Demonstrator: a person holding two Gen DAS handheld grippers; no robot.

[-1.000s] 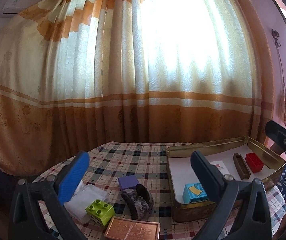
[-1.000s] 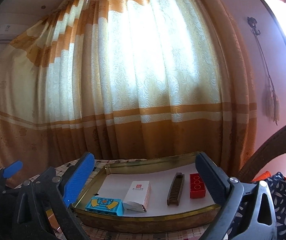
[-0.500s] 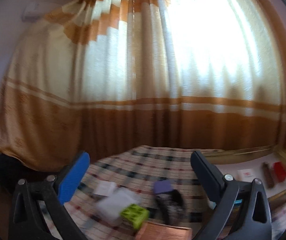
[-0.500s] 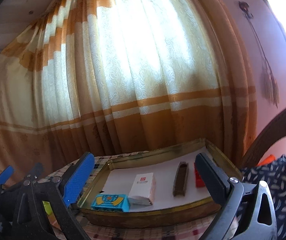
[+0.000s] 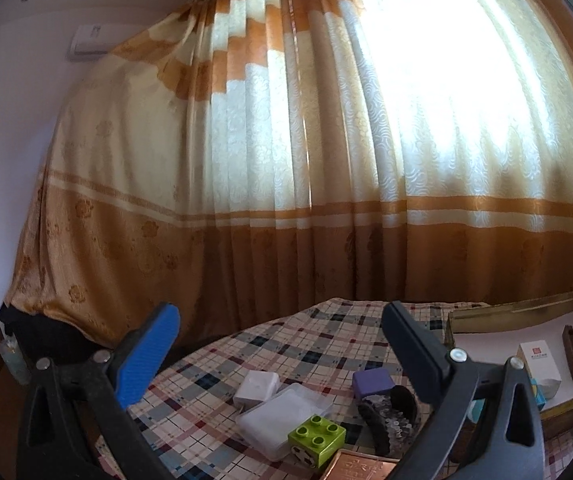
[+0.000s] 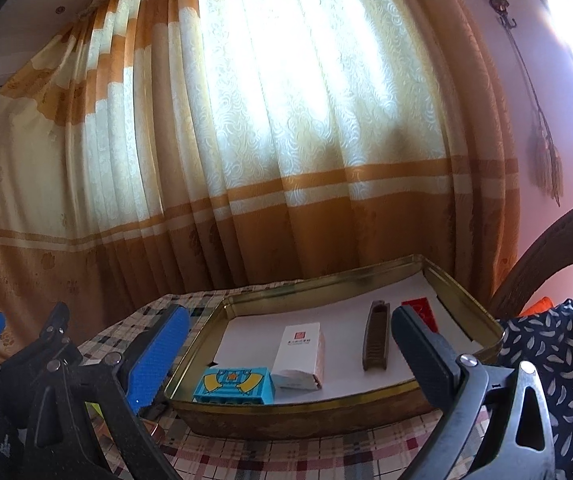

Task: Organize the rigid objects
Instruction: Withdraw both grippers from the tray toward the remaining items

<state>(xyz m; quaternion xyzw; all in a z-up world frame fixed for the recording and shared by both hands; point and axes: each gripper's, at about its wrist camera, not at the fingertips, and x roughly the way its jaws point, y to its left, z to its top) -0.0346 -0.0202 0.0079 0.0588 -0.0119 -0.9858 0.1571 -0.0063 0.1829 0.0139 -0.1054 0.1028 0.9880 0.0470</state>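
A gold metal tray [image 6: 464, 308] stands on the checked tablecloth and holds a blue block [image 6: 233, 385], a white box [image 6: 300, 346], a brown comb [image 6: 375, 340] and a red brick [image 6: 420, 309]. My right gripper [image 6: 286, 332] is open and empty, held above the tray's near side. My left gripper [image 5: 280, 328] is open and empty above loose items left of the tray [image 5: 506, 310]: a green brick [image 5: 317, 438], a purple cube [image 5: 371, 381], a dark hair clip [image 5: 386, 416], a clear plastic case [image 5: 286, 412], a white charger [image 5: 256, 386] and a copper tin [image 5: 360, 468].
A heavy orange and cream curtain [image 5: 326, 160] hangs close behind the table. A wooden chair back [image 6: 558, 256] and a patterned dark cushion [image 6: 558, 360] stand to the right of the tray. The left gripper's body [image 6: 14, 360] shows at the right wrist view's left edge.
The left gripper has swung to the left, away from the tray, so the loose items now lie under it. The right gripper has come nearer to the tray. Both stay open.
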